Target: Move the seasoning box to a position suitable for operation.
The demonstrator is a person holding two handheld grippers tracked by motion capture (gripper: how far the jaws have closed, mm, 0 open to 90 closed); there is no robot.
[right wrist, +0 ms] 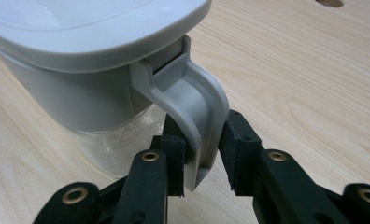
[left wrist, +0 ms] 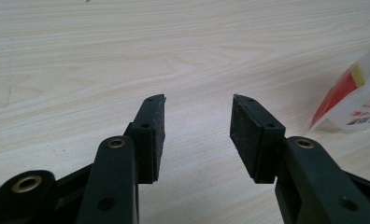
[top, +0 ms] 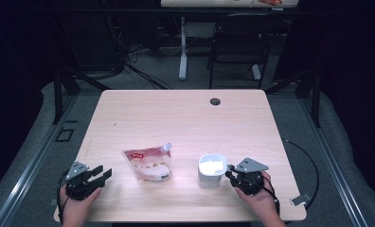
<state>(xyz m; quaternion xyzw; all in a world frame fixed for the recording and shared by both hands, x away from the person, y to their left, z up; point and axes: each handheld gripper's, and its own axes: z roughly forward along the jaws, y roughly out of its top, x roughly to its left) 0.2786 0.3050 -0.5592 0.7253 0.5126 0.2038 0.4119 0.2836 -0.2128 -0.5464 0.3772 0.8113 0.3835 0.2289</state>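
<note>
Plainly – pouch (top: 147,163): red-and-white label, writing unreadable – jug (top: 210,170): unmarked

table (top: 185,113): light wood | on it: pouch (top: 147,163), white container (top: 210,171)

The pouch (left wrist: 356,100) was cut off at three o'clock. The container (right wrist: 80,60) ran past the frame at eleven o'clock, its contents unreadable.

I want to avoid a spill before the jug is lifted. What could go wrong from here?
1. The right gripper pinches only the low end of the jug's handle, so the jug may tilt or slip when raised.
2. Its lid might come loose if tilted.
3. The spouted pouch lies close by and could be knocked.
</note>
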